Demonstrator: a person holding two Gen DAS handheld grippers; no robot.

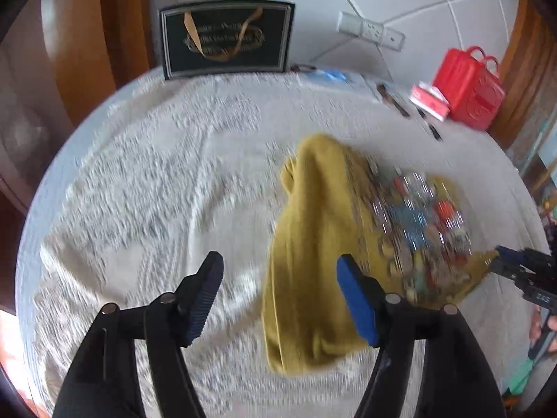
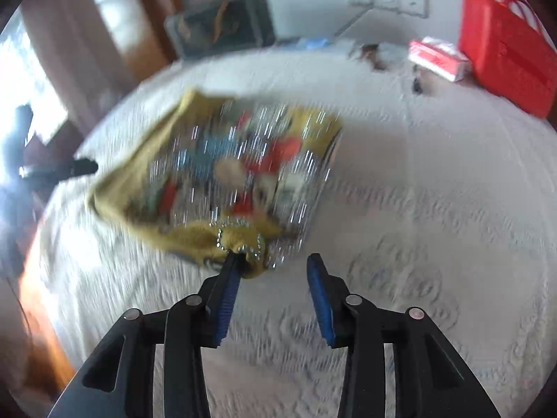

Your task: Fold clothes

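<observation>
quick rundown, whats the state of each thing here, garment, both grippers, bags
yellow garment: bunched on the bed, partly folded, sequin print up
left gripper: open, empty
right gripper: open, garment edge by its left finger
red bag: upright, closed
dark gift bag: standing against the wall

Left tongs [image 1: 278, 296]: two black angular arms, each ending in a finger with a ribbed blue pad [image 1: 358, 304]. Round silver screw heads [image 1: 393, 298] sit at the pivots, toward 6 o'clock of the pads. Right tongs [image 2: 273, 296]: identical build, black arms, ribbed blue pads, silver screws [image 2: 353, 300].
</observation>
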